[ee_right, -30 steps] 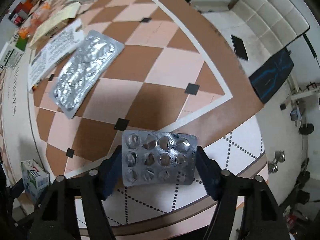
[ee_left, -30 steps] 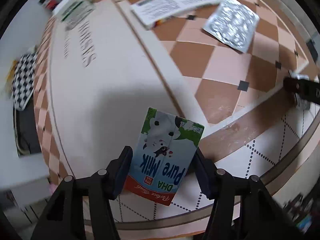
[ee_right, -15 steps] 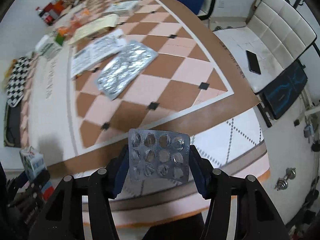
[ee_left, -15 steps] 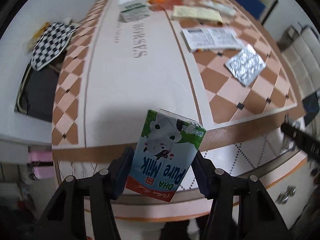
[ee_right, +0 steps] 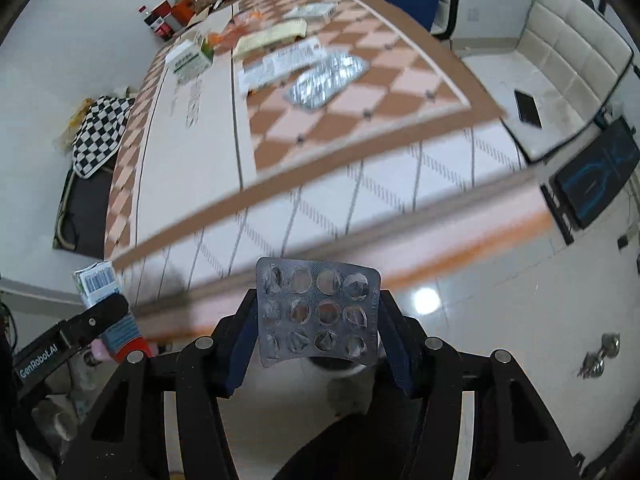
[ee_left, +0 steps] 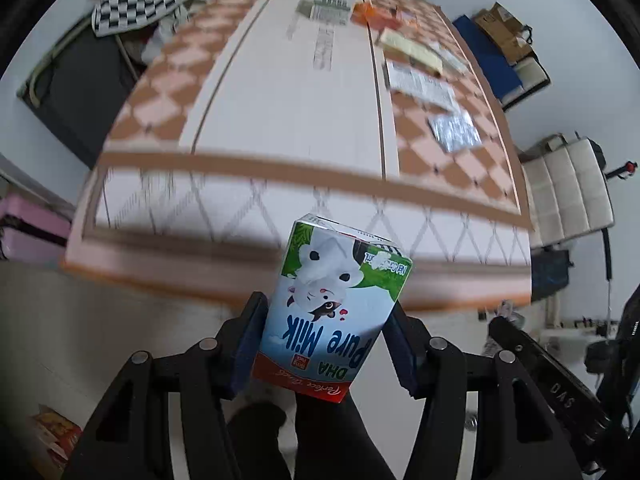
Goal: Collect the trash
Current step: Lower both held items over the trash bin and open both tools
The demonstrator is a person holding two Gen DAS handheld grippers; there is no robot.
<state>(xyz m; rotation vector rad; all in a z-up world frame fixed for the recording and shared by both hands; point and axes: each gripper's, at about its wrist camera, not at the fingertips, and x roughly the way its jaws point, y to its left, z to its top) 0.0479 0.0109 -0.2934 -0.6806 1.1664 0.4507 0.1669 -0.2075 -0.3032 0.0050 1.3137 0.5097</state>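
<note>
My left gripper (ee_left: 326,344) is shut on a blue, green and white "Pure Milk" carton (ee_left: 336,304), held in the air off the table's near edge. My right gripper (ee_right: 318,334) is shut on a used silver blister pack (ee_right: 318,316), also held off the edge, above the floor. The carton and the left gripper show at the lower left of the right wrist view (ee_right: 106,304). A larger silver blister sheet (ee_right: 328,80) still lies on the checkered table (ee_right: 208,152); it also shows in the left wrist view (ee_left: 454,134).
A printed leaflet (ee_right: 280,62), a yellow packet (ee_right: 272,36), a white-green box (ee_right: 188,58) and bottles (ee_right: 160,20) sit farther back. A checkered cloth (ee_right: 100,132) lies on a black seat at left. A white chair (ee_left: 568,196) stands right.
Both grippers have pulled back and away from the tabletop with their items; the table now lies farther off and the floor shows beneath them.
</note>
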